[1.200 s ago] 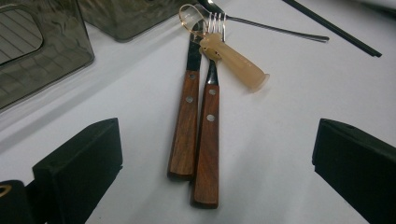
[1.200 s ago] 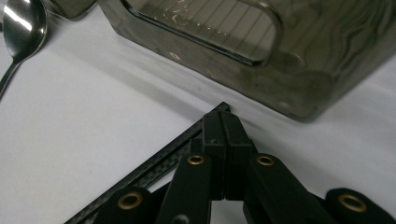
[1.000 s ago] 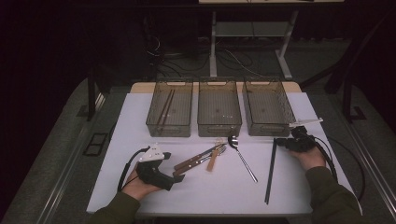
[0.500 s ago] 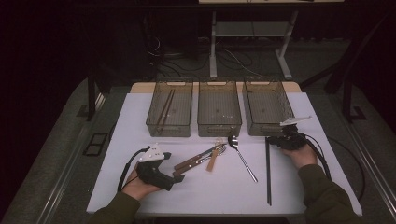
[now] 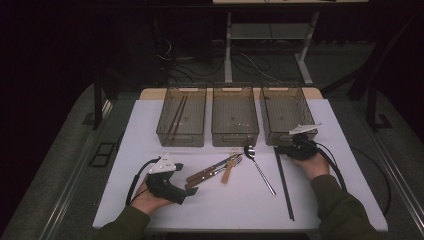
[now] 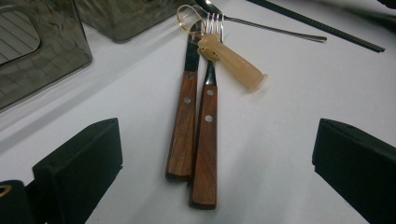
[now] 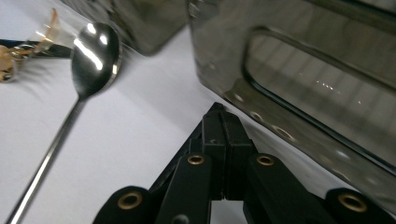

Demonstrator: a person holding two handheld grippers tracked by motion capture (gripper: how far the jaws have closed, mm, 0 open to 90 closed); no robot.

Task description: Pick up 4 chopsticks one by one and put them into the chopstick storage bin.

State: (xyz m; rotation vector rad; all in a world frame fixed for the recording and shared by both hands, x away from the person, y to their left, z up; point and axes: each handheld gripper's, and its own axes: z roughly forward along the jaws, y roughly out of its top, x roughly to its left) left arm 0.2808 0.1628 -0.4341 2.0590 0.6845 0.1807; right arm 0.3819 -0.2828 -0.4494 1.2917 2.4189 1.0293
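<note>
My right gripper [image 5: 278,149] lies on the white mat just in front of the right tray [image 5: 286,90], its jaws shut on the far end of a long black chopstick [image 5: 284,186]. That chopstick slants back toward the table's front edge. In the right gripper view the closed right gripper [image 7: 221,114] points past a metal spoon [image 7: 91,53]. My left gripper [image 5: 191,190] rests open at the front left. In its own view the open left gripper [image 6: 215,140] faces a wooden-handled knife [image 6: 184,126], a wooden-handled fork [image 6: 205,154] and a small beige-handled utensil [image 6: 233,63].
Three smoky plastic trays stand in a row at the back: the left tray [image 5: 180,139] holds brown chopsticks [image 5: 176,116], the middle tray [image 5: 235,139] looks bare. The metal spoon [image 5: 260,169] lies mid-mat. Bare white mat stretches along the front edge.
My right gripper has slid left along the right tray's front, swinging the black chopstick's far end left while its near end stayed put. The left gripper has not moved.
</note>
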